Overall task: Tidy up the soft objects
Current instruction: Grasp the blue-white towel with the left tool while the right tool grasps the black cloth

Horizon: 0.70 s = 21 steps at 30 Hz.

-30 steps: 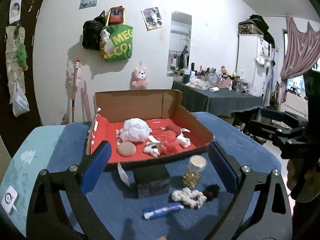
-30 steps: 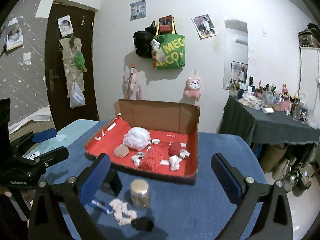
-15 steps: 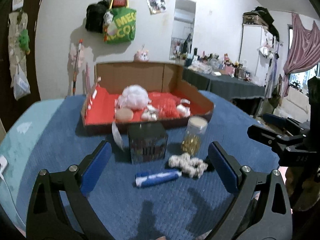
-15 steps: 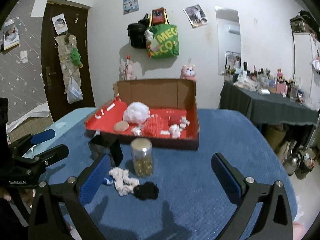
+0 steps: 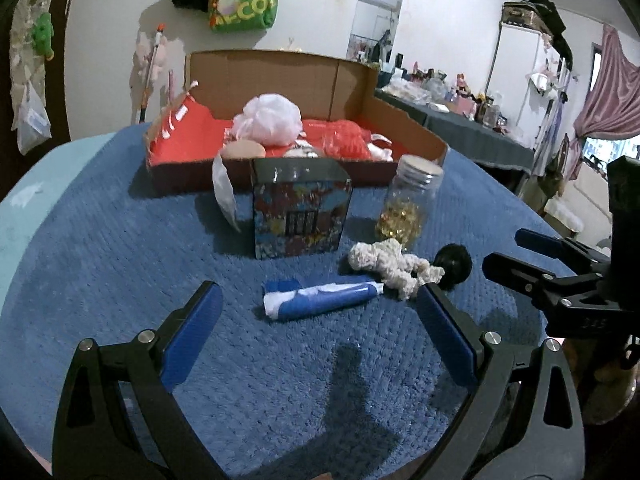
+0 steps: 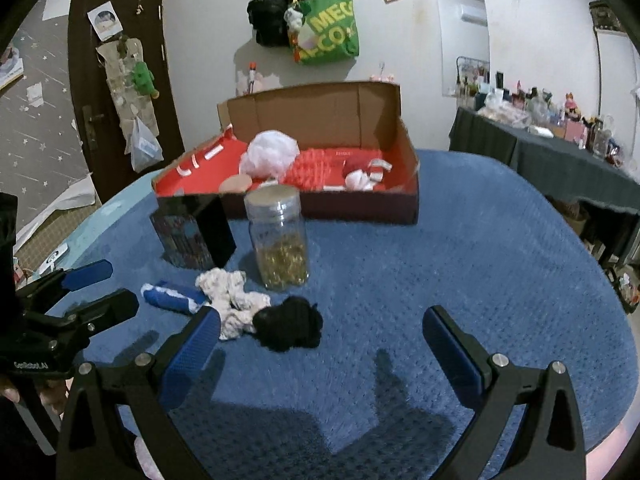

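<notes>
Both grippers have dropped lower and closer to the blue blanket (image 6: 460, 264) over the last second; the loose items now loom larger in each view.

Left gripper (image 5: 318, 320): fingers spread wide, holding nothing, hovering over a rolled blue-and-white cloth (image 5: 320, 300) that lies between its fingertips.

Right gripper (image 6: 320, 338): fingers likewise spread, empty, with a black fuzzy scrunchie (image 6: 290, 324) just ahead of its left pad (image 6: 192, 354).

Cream knitted scrunchie (image 6: 232, 300) touches the black one and lies between it and the blue roll. Glass jar (image 6: 280, 236) with gold bits stands upright just behind them; a dark patterned box (image 5: 300, 208) stands beside it.

Cardboard box (image 6: 360, 204), red inside, sits near the blanket's far edge. In it: white mesh puff (image 6: 270, 154), tan round pad (image 6: 236, 182), red knit items (image 6: 316, 170), small white pieces.
</notes>
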{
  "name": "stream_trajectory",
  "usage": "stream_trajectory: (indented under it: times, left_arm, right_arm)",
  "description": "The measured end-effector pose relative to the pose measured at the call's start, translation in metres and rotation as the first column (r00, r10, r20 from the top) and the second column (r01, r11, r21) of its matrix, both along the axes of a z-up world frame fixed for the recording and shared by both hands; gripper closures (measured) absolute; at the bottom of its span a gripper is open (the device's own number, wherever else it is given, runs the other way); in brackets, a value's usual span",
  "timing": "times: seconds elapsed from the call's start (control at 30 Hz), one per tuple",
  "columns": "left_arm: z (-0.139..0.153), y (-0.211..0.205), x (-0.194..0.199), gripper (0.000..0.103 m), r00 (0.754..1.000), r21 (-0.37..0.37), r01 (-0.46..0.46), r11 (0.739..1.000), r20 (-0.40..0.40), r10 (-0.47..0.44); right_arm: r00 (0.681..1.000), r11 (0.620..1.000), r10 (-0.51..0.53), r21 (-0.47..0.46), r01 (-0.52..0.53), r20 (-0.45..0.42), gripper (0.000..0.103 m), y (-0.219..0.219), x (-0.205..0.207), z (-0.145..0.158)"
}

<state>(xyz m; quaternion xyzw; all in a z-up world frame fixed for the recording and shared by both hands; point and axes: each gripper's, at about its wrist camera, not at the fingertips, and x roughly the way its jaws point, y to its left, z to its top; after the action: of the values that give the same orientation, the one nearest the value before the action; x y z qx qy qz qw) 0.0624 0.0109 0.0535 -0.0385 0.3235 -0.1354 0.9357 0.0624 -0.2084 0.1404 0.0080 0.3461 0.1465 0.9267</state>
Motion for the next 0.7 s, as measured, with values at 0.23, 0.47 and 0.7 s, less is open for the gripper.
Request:
stream_trajectory:
  times: [0.23,0.47,0.7]
  left_arm:
    - [-0.010,-0.002,0.011,0.004,0.998,-0.005,0.014,1.000,-0.057,-0.015]
    - [-0.014,-0.006,0.018,0.004,0.996,0.010,0.034,0.999,-0.087,-0.033]
    - [-0.012,0.001,0.029,0.005,0.987,0.064,0.113,0.992,-0.119,-0.105]
  right_arm:
    - [0.999,1.000,0.019,0.022,-0.018,-0.046,0.000,-0.003,0.008,-0.013]
    - [0.996,0.999,0.040,0.032,-0.038,-0.083,0.000,-0.002,0.017,-0.022]
    - [0.993,0.997,0.066,0.041,-0.062,-0.101,0.000,-0.005,0.023,-0.025]
